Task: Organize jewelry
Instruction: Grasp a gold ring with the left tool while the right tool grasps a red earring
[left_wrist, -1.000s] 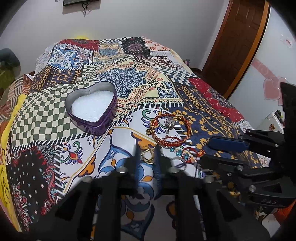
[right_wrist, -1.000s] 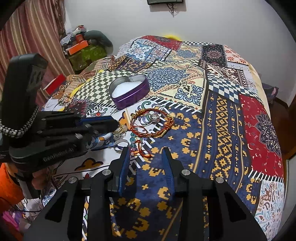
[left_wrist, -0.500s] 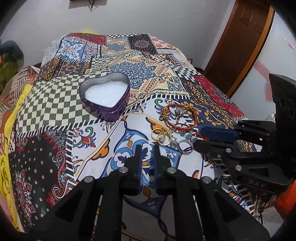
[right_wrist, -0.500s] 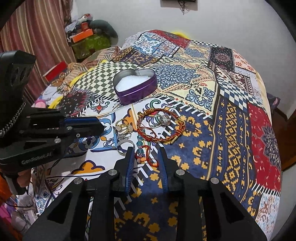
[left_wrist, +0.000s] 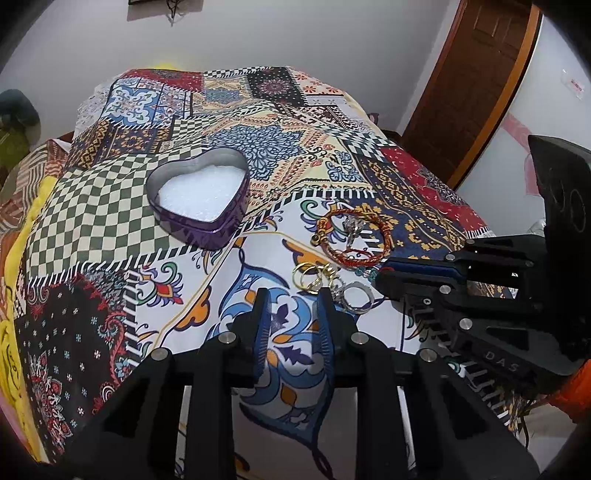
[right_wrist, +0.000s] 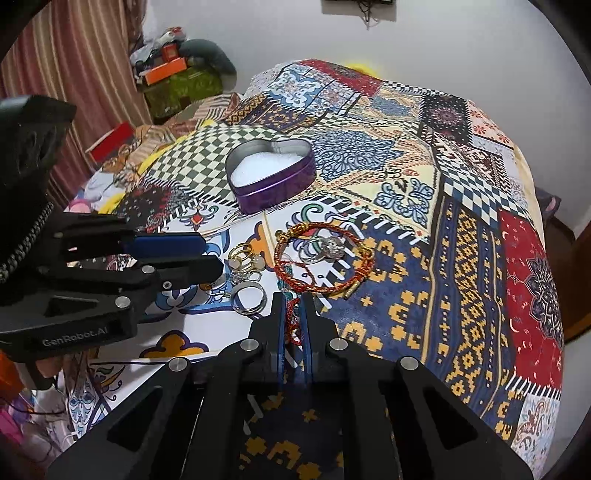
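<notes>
A purple heart-shaped tin (left_wrist: 201, 201) with white lining sits open on the patchwork bedspread; it also shows in the right wrist view (right_wrist: 271, 177). Jewelry lies near the bed's front: a red-and-gold bracelet (right_wrist: 325, 260) around a silver ring (right_wrist: 327, 247), gold rings (left_wrist: 314, 275), a silver band (left_wrist: 356, 295), and a small red beaded string (right_wrist: 292, 314). My right gripper (right_wrist: 291, 310) is shut on the red beaded string. My left gripper (left_wrist: 293, 306) is open and empty, just short of the gold rings.
The bedspread (left_wrist: 110, 221) covers the whole bed. A brown door (left_wrist: 476, 74) stands at the right. Boxes and clutter (right_wrist: 173, 77) are piled by a striped curtain (right_wrist: 74, 74) beyond the bed's left side.
My right gripper has moved forward and closed on the red beaded string. My left gripper has let go of the gold ring, drawn back and opened wider.
</notes>
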